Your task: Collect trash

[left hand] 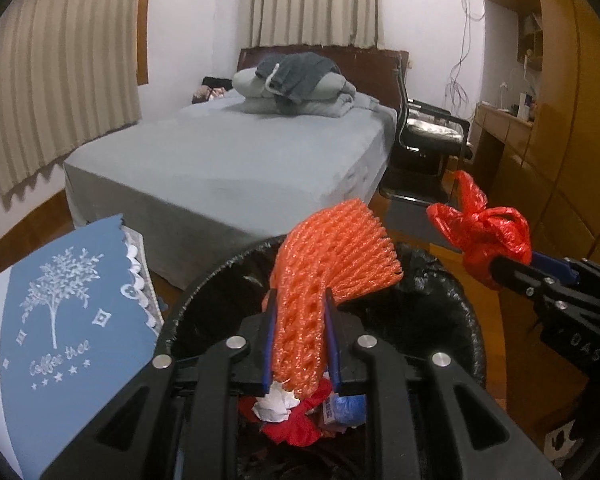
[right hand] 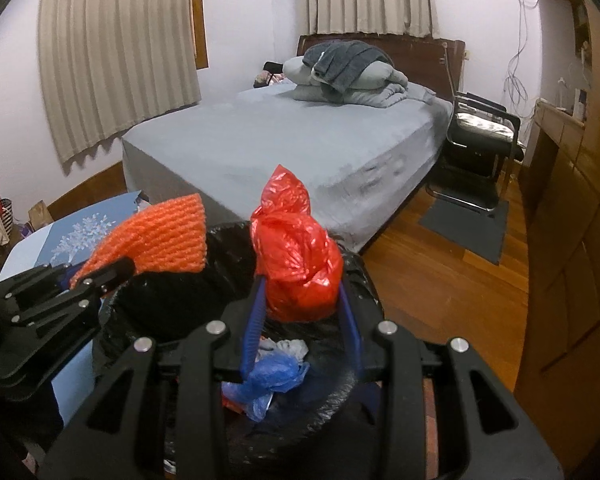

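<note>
My left gripper [left hand: 300, 300] is shut on an orange foam fruit net [left hand: 332, 252], which sticks up above a black-lined trash bin [left hand: 188, 300]. My right gripper [right hand: 302, 280] is shut on a knotted red plastic bag [right hand: 296, 256] and holds it over the same trash bin [right hand: 364, 280]. In the left wrist view the right gripper [left hand: 500, 272] comes in from the right with the red bag [left hand: 484, 232] just past the bin's rim. In the right wrist view the left gripper [right hand: 100, 272] with the orange net [right hand: 160, 236] is at the left. Inside the bin lie white paper [left hand: 274, 402], red plastic [left hand: 296, 428] and blue plastic [right hand: 272, 380].
A round table with a blue cloth [left hand: 60, 340] stands close to the left of the bin. A bed with a grey sheet [left hand: 228, 160] is behind it. A black chair [left hand: 428, 136] and wooden cabinets [left hand: 560, 140] are at the right, over wooden floor [right hand: 440, 280].
</note>
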Demonstrator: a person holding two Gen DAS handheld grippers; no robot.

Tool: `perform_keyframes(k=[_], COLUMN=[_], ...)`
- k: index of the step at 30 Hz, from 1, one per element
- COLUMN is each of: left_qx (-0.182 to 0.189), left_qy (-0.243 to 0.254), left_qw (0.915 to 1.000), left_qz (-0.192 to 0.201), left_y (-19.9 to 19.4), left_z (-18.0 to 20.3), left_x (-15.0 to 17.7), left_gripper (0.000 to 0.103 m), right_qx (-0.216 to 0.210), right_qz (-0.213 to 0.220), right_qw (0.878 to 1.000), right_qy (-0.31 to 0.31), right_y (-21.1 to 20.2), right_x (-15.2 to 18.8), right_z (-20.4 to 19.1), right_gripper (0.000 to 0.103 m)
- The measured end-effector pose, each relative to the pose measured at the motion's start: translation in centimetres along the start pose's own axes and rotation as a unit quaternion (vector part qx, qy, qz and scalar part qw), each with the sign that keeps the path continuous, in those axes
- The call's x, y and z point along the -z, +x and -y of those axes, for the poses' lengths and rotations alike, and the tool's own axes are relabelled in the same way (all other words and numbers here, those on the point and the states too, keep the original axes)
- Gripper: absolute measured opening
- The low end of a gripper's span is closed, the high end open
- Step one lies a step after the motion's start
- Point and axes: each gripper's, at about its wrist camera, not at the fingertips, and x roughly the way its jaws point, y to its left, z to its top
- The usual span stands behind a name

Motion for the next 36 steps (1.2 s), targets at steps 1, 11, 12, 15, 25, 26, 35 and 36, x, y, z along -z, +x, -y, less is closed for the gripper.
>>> perform_keyframes(k=[1,11,12,15,25,26,35,36], left_qx=[0.000,0.019,0.022,0.027,0.001,-0.002,-0.038,-0.044], left_qy=[-0.001,-0.023,-0.025,-0.036,-0.048,-0.048,-0.043,-0.043], left_qw=[1.0000,0.9990,0.9989,0.9983,0.9983,0.9984,0.9983,0.9981], left_qz=[-0.003,-0.032,-0.033,-0.037,-0.031,-0.029,-0.009,-0.008], left_y=[0.3,2.3,2.3,2.4,1.0,0.7,-2.7,-3.2], left_z=[-0.1,-1.4,-1.6,-2.3,-4.5,-4.7,-6.0,-6.1], left_x=[0.0,0.5,0.5,0.6,0.7,0.7,0.4,0.3], left_gripper=[0.020,0.027,0.030,0.045,0.076,0.079,0.097,0.097], right_qx=[-0.001,-0.008,-0.008,-0.010,-0.006,-0.006,-0.028,-0.030], right_qz=[-0.003,-0.022,-0.025,-0.027,-0.018,-0.015,-0.014,-0.013], right_qw=[1.000,1.000,1.000,1.000,1.000,1.000,1.000,0.999], right_qy=[0.001,-0.004,-0.005,-0.005,0.003,0.002,-0.005,-0.004], right_y=[0.2,1.8,2.0,2.3,1.7,1.5,-0.4,-0.6], right_x=[0.1,0.3,0.3,0.3,-0.1,-0.3,-1.6,-1.7], right_z=[0.0,-0.7,-0.8,-0.9,-1.2,-1.3,-2.6,-2.8], right_gripper=[0.034,0.039,0.040,0.050,0.084,0.087,0.098,0.098])
